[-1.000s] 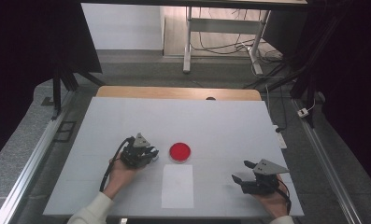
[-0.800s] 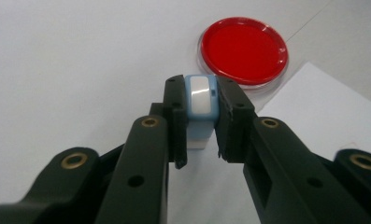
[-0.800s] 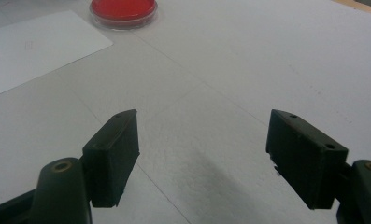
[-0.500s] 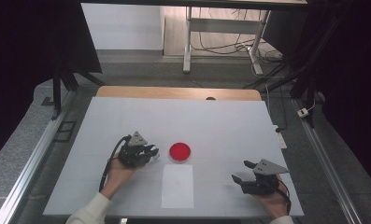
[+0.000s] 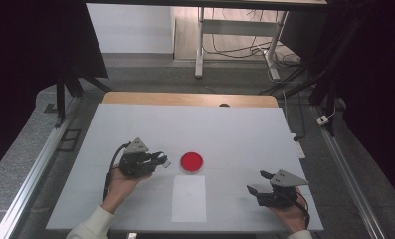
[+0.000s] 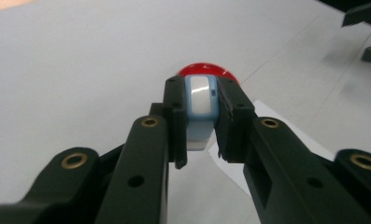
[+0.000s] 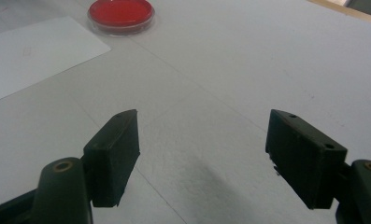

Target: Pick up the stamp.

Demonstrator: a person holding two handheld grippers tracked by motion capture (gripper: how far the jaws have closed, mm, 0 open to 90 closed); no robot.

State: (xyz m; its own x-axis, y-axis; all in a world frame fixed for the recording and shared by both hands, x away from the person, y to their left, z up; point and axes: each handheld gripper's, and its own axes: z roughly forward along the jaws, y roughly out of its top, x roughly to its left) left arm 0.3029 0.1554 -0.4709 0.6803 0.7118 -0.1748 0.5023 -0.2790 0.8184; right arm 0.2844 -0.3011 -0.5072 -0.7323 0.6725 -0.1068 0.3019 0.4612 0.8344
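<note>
Red dish (image 5: 191,162) now sits nearer your left gripper (image 5: 161,160), jaws clamping a blue block (image 6: 200,108); right gripper (image 5: 257,183) gapes idle.

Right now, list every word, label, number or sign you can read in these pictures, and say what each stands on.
None can be read.
Small blue-and-white block between the left gripper fingers: one tiny dark mark, too small to read.
White sheet: no print visible.
Red dish: no label visible.
Right gripper: no lettering visible.
</note>
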